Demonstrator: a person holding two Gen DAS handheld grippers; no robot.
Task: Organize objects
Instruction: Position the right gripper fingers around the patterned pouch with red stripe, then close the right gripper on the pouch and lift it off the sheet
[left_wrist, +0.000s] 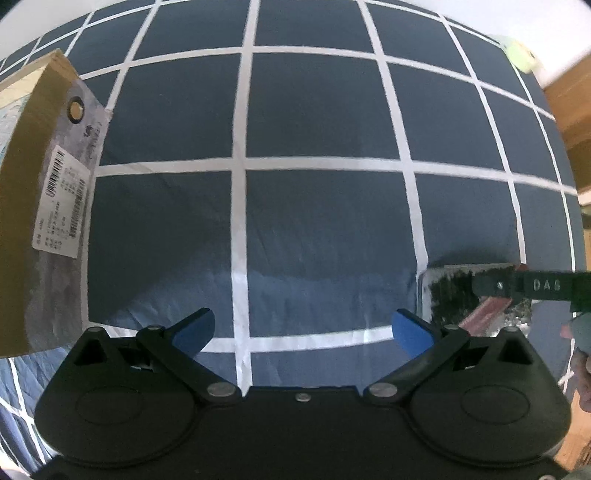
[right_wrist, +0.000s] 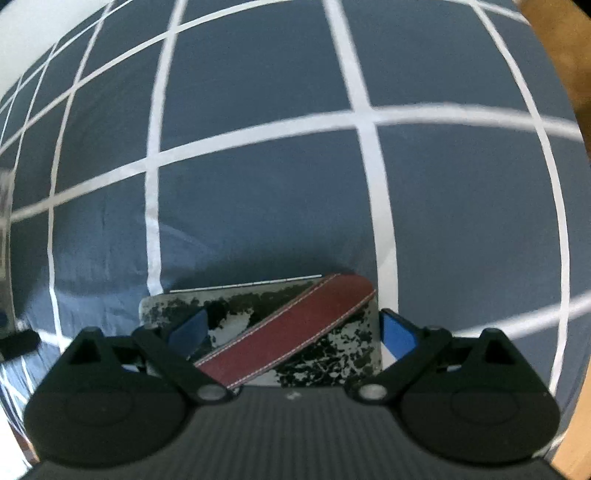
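Note:
A flat case (right_wrist: 332, 354) with a black-and-white speckled cover and a red-brown leather strap (right_wrist: 291, 332) across it lies on the blue checked bedcover (right_wrist: 258, 206). My right gripper (right_wrist: 293, 332) points down just over it, jaws wide open. Its left finger (right_wrist: 188, 328) is in front of the cover, and its right finger (right_wrist: 397, 334) is beside the case's right edge. The left wrist view shows the case (left_wrist: 450, 291) at the lower right with a finger of the right gripper (left_wrist: 535, 285) across it. My left gripper (left_wrist: 303, 326) stands open over bare bedcover, nothing between its fingers.
A cardboard box (left_wrist: 40, 206) with a shipping label stands at the left edge of the left wrist view. A pale green object (left_wrist: 521, 55) lies at the bed's far right corner. Wooden floor (left_wrist: 569, 107) shows beyond the bed's right side. A hand (left_wrist: 580, 354) is at the right edge.

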